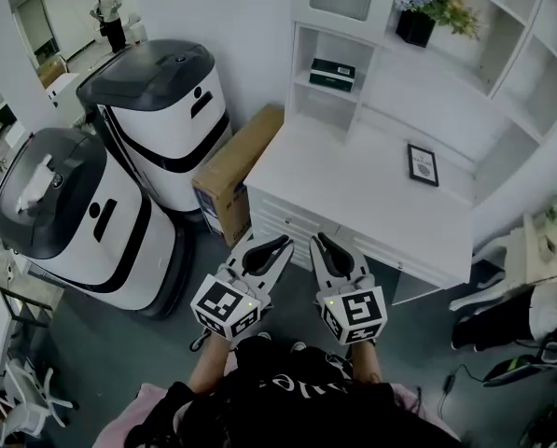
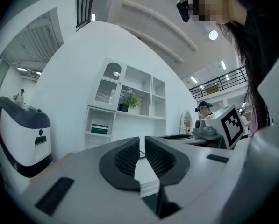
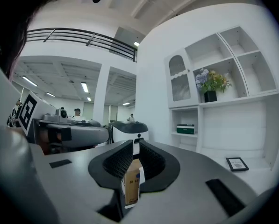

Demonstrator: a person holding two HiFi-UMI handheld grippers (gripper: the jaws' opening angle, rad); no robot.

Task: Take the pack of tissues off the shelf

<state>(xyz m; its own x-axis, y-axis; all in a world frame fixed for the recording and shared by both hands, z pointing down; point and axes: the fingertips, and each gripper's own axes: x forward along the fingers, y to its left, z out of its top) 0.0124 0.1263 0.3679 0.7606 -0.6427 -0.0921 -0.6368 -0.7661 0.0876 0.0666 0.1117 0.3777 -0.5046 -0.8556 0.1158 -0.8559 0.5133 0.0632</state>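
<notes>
The pack of tissues is a dark green and white box lying in the lower cubby of the white shelf unit at the back of the white desk. It also shows small and far off in the left gripper view and in the right gripper view. My left gripper and right gripper hover side by side just before the desk's front edge, well short of the shelf. Both are shut with nothing held.
A cardboard box leans against the desk's left side, beside two large white-and-black machines. On the desk lies a small framed picture. A pot of flowers stands on an upper shelf. A white chair is at the right.
</notes>
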